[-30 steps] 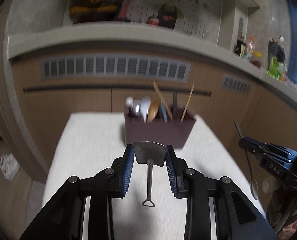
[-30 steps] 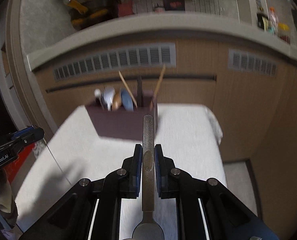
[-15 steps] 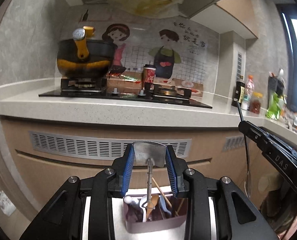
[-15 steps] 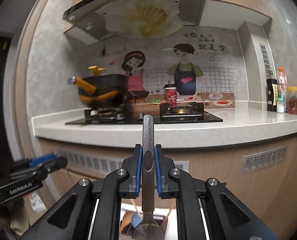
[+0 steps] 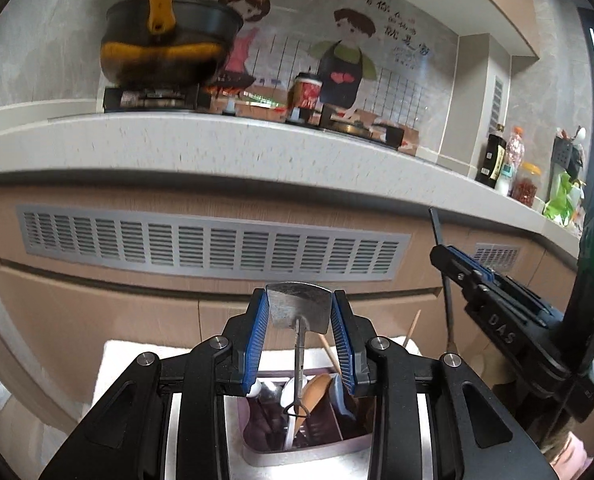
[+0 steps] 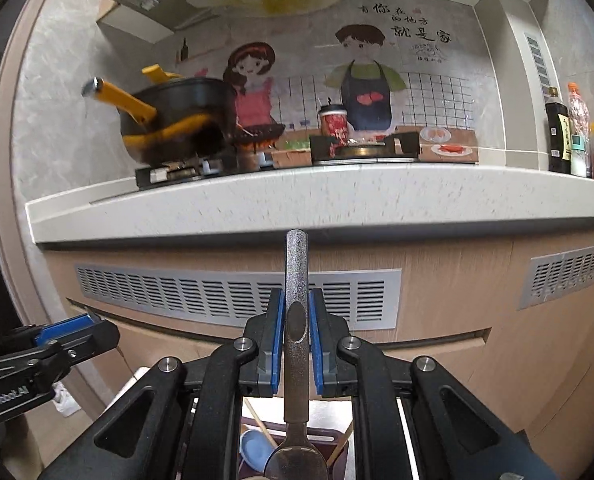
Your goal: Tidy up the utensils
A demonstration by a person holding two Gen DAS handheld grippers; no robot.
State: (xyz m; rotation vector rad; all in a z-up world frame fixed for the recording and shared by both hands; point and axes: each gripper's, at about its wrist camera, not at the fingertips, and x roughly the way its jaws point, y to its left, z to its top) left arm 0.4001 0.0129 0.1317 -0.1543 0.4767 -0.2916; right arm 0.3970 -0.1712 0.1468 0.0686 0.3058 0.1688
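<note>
Left wrist view: left gripper (image 5: 299,334) has its jaws closed on the blade of a small metal spatula (image 5: 299,307), w/ the thin handle hanging down and its loop end just over the utensil holder (image 5: 297,446). Holder sits on the white-covered tabletop (image 5: 145,354), already holding spoons, a wooden spoon (image 5: 315,394) and chopsticks (image 5: 411,326). Grip is across the blade's side edges. Steel, stiff, light, but smooth, so it could pivot betw. the pads; the blade is the widest part, prob. the steadiest place to hold it. Handle is thin and should slot into a compartment w/o force. Right gripper (image 5: 463,270) shows at the right edge, a dark shaft passing through it.

Right wrist view: right gripper (image 6: 296,336) has its jaws clamped on the handle of a metal spoon (image 6: 296,380), handle end pointing up and fwd, bowl down nearest the camera, over the holder's right part. Hold is about mid-handle, flat faces against the pads: good, less twist. Rigid, light, slick; not fragile. Bowl end is heavier, so expect it to swing if the grip loosens. Blue spoon (image 6: 255,450) visible below. Which compartment either piece is over: can't tell.
</note>
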